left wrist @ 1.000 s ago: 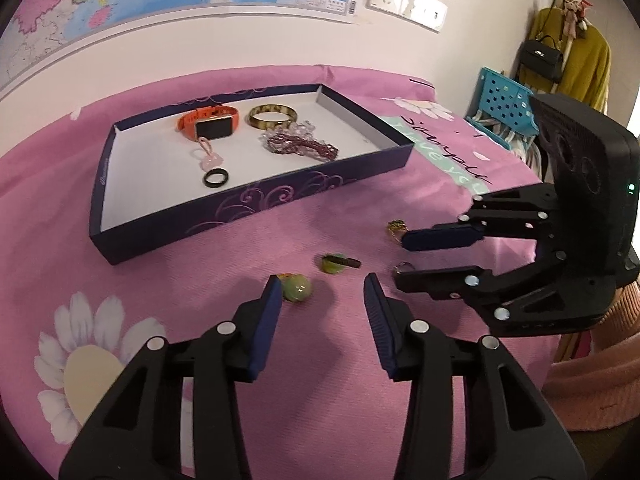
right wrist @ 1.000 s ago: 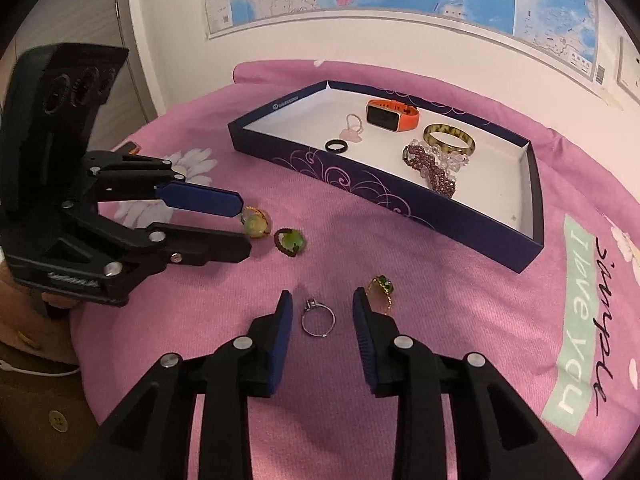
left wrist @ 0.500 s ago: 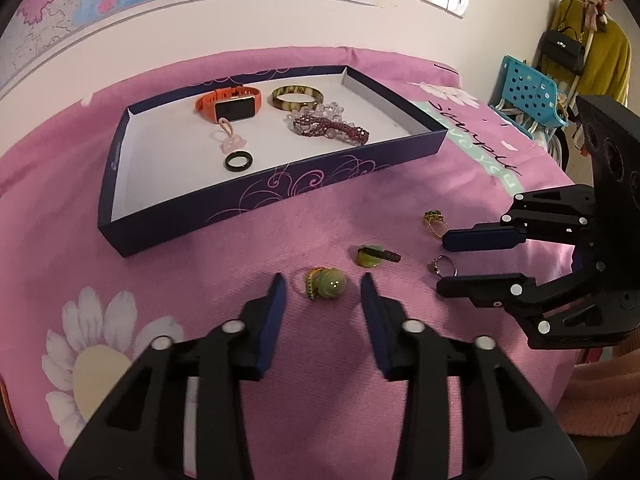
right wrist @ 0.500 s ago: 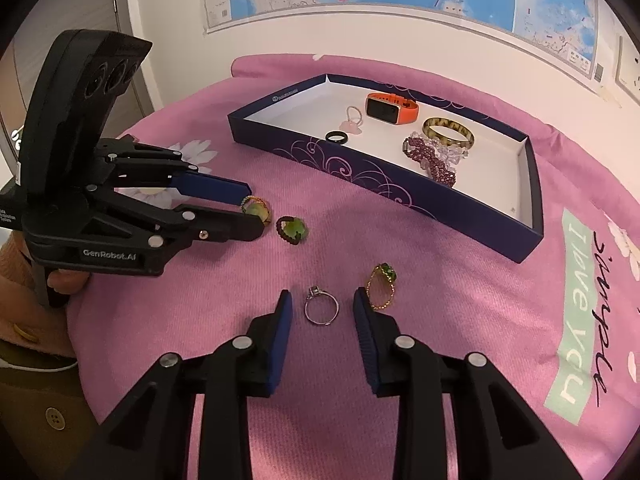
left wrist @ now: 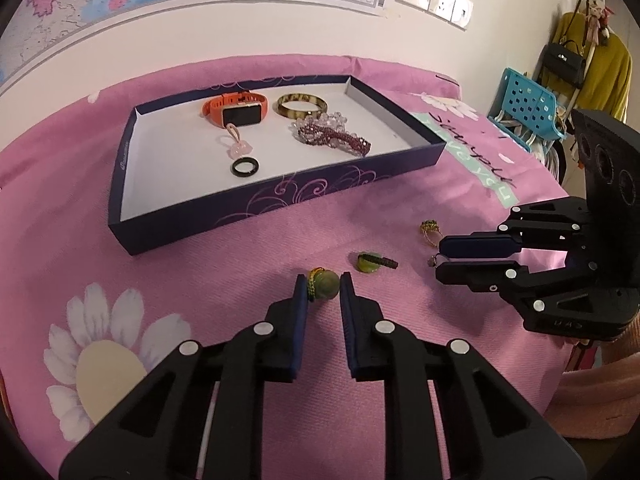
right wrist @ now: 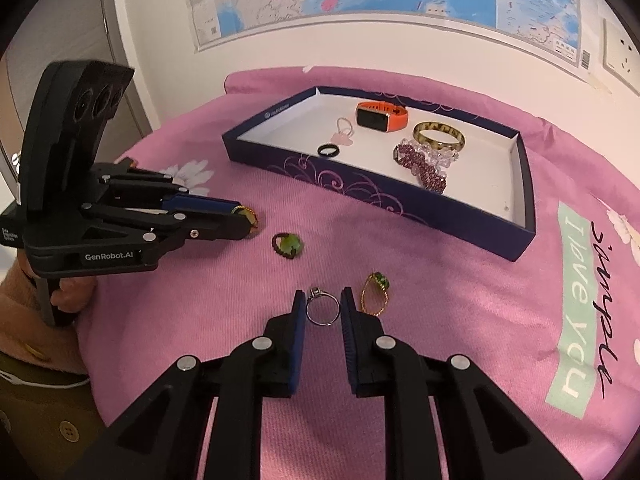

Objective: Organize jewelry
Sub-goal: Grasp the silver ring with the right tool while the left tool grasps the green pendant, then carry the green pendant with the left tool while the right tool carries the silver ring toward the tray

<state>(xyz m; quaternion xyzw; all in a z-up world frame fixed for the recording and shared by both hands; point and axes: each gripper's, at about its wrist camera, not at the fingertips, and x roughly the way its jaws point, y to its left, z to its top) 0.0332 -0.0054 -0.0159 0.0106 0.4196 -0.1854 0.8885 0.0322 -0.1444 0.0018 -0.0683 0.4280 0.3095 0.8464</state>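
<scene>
On the pink cloth, a green bead ring (left wrist: 323,285) sits between the fingertips of my left gripper (left wrist: 322,283). Its jaws are closing and both pads touch the ring. From the right wrist view the left gripper (right wrist: 245,222) holds that ring (right wrist: 247,214) at its tips. My right gripper (right wrist: 323,305) is closing on a thin silver ring (right wrist: 322,311), which fills the gap between the pads. In the left wrist view the right gripper (left wrist: 439,257) shows only the silver ring's stone (left wrist: 433,260). The dark blue tray (left wrist: 280,200) stands beyond.
A dark-banded green ring (right wrist: 287,245) and a gold ring with a green stone (right wrist: 376,294) lie loose between the grippers. The tray (right wrist: 360,188) holds an orange watch (left wrist: 236,112), a bangle (left wrist: 302,105), a bead bracelet (left wrist: 330,136), a pink charm and a black ring (left wrist: 245,168).
Both grippers' jaws have narrowed. The left one shifted so the bead ring, earlier beside its left finger, now sits between the pads. The silver ring stayed between the right fingers.
</scene>
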